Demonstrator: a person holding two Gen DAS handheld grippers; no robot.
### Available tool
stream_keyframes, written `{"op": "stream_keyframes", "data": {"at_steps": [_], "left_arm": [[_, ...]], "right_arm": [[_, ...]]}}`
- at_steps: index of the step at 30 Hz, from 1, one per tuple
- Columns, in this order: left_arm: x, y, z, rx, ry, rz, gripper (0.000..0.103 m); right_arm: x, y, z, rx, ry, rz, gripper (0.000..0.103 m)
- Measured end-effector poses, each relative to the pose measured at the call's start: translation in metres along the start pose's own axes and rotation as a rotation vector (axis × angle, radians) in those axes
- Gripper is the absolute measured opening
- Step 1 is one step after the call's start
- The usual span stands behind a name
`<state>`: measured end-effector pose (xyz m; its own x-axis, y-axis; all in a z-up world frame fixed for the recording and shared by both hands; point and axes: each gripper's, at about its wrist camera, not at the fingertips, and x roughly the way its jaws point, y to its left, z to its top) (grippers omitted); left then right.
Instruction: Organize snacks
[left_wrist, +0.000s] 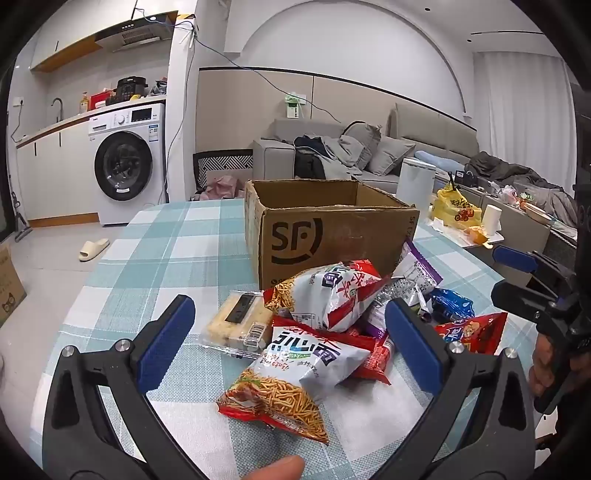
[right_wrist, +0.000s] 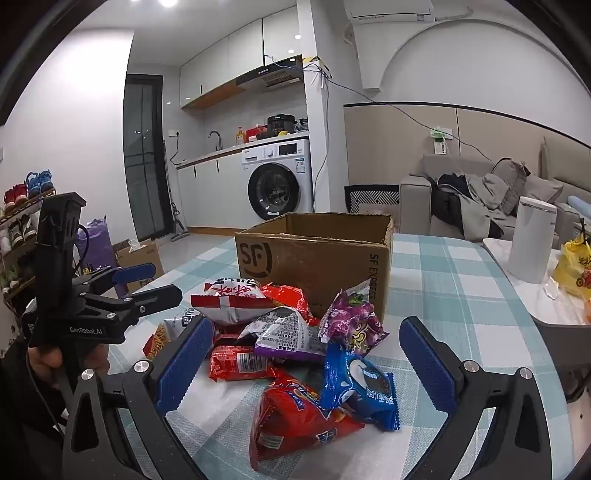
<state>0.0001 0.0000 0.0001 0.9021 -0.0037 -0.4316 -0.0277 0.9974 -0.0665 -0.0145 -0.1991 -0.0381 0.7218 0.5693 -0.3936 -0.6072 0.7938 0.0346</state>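
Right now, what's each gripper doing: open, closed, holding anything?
Left gripper: open, holding nothing, above the snack pile.
Right gripper: open, holding nothing.

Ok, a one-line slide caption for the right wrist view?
Open right gripper above a snack packet pile before an open SF cardboard box on a checked tablecloth.

Beyond the checked tabletop (left_wrist: 177, 236) stand a white washing machine (left_wrist: 127, 162), a grey sofa (left_wrist: 373, 144) heaped with clothes, a white cylindrical bin (right_wrist: 532, 240), a yellow bag (left_wrist: 456, 208) and a shoe rack (right_wrist: 22, 225).
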Motion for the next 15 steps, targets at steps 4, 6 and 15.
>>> {"op": "stream_keyframes", "data": {"at_steps": [4,6,15], "left_arm": [[-0.0038,-0.0028,-0.0016,-0.001,-0.022,-0.01,0.103],[-0.0057,0.0009,0.0006,-0.013,-0.02,-0.019,0.103],[-0.0013,-0.0005,-0.0007,-0.001,-0.012,-0.016,0.103]], "right_arm": [[-0.0003,-0.0003,0.0,-0.003,0.002,-0.002,0.103],[-0.0009,0.0009,-0.0002,-0.011,-0.001,-0.003,0.103],[-0.0012,0.0032,-0.0008,-0.008,0.001,-0.009,0.103]]}}
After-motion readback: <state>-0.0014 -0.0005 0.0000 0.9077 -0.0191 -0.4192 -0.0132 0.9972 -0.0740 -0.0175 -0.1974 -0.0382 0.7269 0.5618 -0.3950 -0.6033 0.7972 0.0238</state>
